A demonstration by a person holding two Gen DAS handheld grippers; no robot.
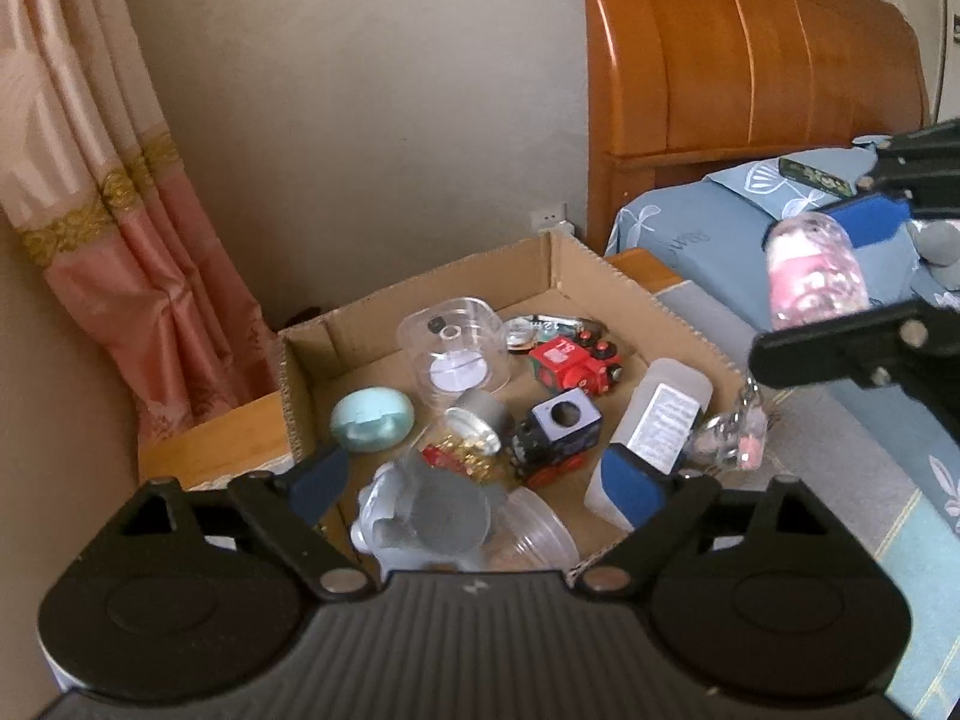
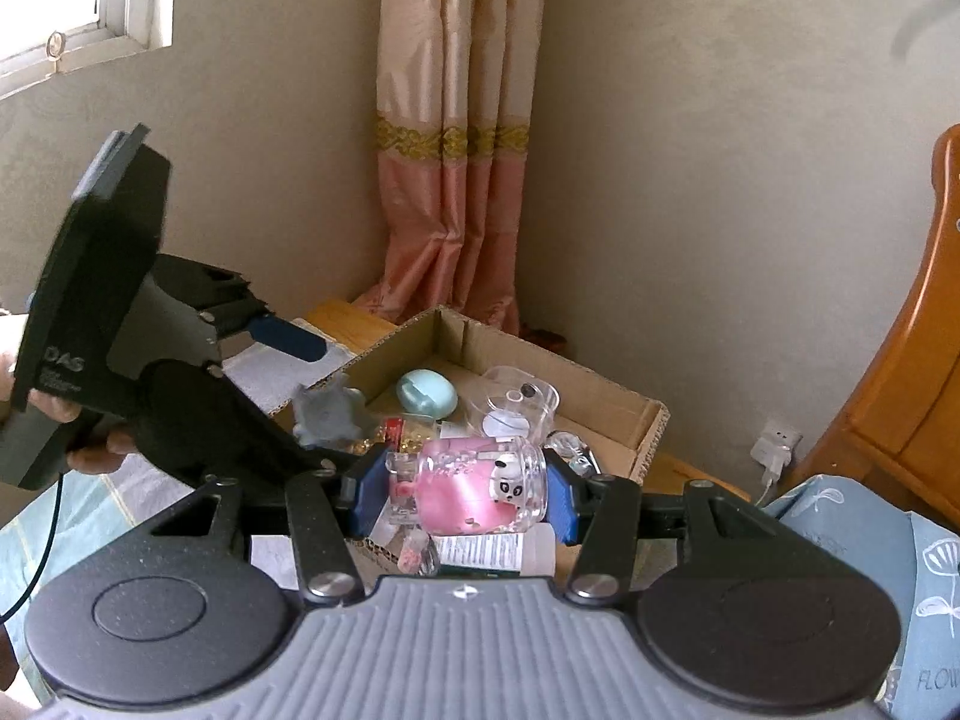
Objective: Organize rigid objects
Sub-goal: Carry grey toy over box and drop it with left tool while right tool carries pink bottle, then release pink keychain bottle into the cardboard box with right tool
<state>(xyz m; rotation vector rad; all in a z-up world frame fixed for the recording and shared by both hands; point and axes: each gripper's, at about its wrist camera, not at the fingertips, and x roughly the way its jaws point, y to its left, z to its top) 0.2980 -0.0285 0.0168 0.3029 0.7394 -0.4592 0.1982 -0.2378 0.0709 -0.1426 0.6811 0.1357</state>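
While the cardboard box (image 1: 558, 264) sits crowded on a wooden tabletop (image 1: 210, 450) beside the bed (image 1: 708, 234), the right claw (image 2: 459, 489) holds a clear pink bottle (image 2: 474, 489) on its side above the box, both blue pads pressed against its ends. Inside the box lie a pale green egg-shaped case (image 1: 372, 420), a clear round container (image 1: 456, 354), a red toy train (image 1: 576, 363), a dark blue toy train (image 1: 555, 435), a white bottle with a printed label (image 1: 654, 420), a small metal tin (image 1: 480, 420) and a grey gear-shaped piece (image 1: 432, 516), all packed closely, some touching. A clear glass trinket (image 1: 735, 435) hangs at the box's near right edge. The left claw (image 1: 480, 489) hovers low over the near end of the box, its jaws spread wide with nothing between them. Only the left wrist view shows the wooden headboard (image 1: 750, 60), the blue patterned bedding and a dark patterned case (image 1: 816, 177) lying on it. Only the right wrist view shows the window (image 2: 78, 6), a white charger plugged into the wall socket (image 2: 777, 447), the panda figure (image 2: 507, 480) on the pink bottle, and the hand (image 2: 90, 444) gripping the left tool's handle. A pink and cream curtain (image 2: 462, 138) hangs in the corner against a plain beige wall (image 1: 360, 120).
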